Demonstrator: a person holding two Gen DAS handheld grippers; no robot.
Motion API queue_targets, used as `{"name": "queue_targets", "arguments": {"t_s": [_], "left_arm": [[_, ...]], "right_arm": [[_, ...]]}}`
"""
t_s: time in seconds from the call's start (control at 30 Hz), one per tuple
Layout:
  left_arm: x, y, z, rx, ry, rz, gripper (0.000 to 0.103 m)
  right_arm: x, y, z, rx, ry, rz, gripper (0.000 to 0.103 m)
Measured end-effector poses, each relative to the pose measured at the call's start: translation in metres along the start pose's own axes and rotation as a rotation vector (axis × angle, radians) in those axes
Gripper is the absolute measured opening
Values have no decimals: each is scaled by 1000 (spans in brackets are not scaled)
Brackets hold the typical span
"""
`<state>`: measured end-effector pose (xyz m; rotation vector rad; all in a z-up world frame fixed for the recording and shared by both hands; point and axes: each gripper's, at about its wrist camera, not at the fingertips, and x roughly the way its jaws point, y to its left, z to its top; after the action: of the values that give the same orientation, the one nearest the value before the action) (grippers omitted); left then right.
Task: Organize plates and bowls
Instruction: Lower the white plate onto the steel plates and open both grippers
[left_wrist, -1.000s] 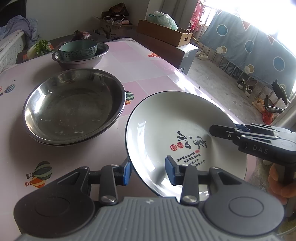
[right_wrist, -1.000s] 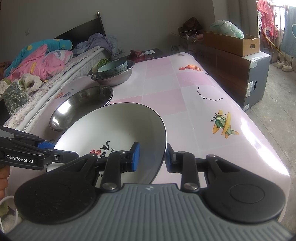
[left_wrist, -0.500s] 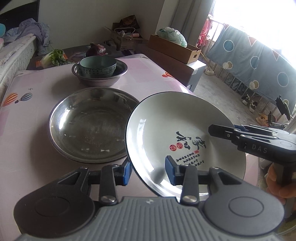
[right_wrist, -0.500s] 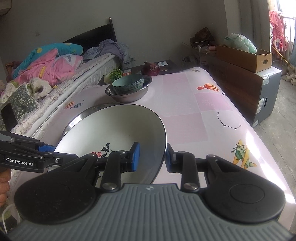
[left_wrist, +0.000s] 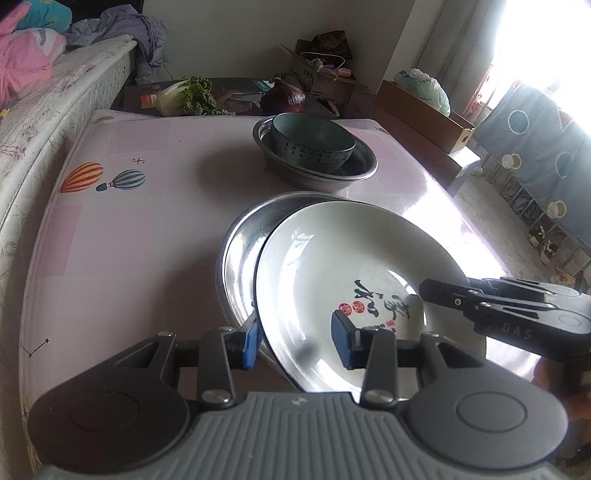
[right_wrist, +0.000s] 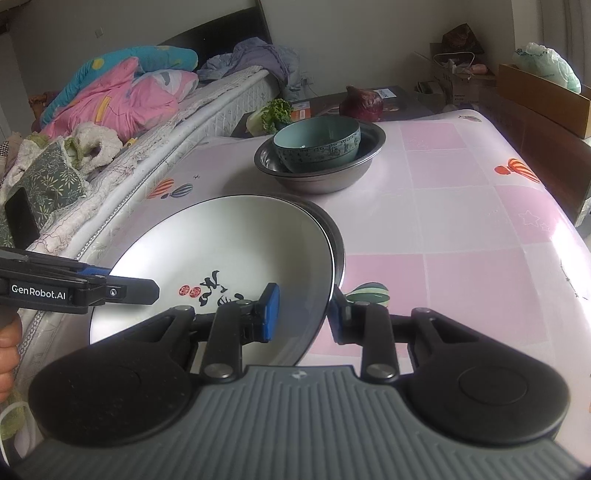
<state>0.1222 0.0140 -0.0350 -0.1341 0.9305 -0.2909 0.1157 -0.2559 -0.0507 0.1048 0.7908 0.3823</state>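
**White plate held over steel basin by both grippers**

While the white plate (left_wrist: 354, 266) hangs tilted above the bench (left_wrist: 147, 229), both grippers clamp its rim from opposite sides. On the near left edge the left gripper (left_wrist: 295, 341) has one blue pad under the rim and one on the inner face, its jaws closed on the plate. At the right edge the right gripper (right_wrist: 301, 312) grips the same way, one pad inside the plate and one beneath. Black calligraphy and red seals mark the plate's middle (partly hidden by the jaws). Directly below lies the wide steel basin (left_wrist: 240, 251), its rim showing past the plate's left and far edge. Farther back on the bench stands a smaller steel bowl (right_wrist: 325, 173) with a green ceramic bowl (right_wrist: 317, 142) nested inside. Beyond the far edge lie a leafy cabbage (left_wrist: 184, 98) and a purple cabbage (left_wrist: 283, 96).
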Motion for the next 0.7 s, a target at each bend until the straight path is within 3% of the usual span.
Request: {"name": "queue_targets", "arguments": {"t_s": [0.43, 0.7], "left_arm": [[8, 13, 10, 0, 35, -45, 42], [-3, 17, 14, -13, 16, -19, 56]], "right_arm": [[21, -4, 14, -26, 5, -56, 27], [21, 6, 16, -72, -25, -57, 27]]}}
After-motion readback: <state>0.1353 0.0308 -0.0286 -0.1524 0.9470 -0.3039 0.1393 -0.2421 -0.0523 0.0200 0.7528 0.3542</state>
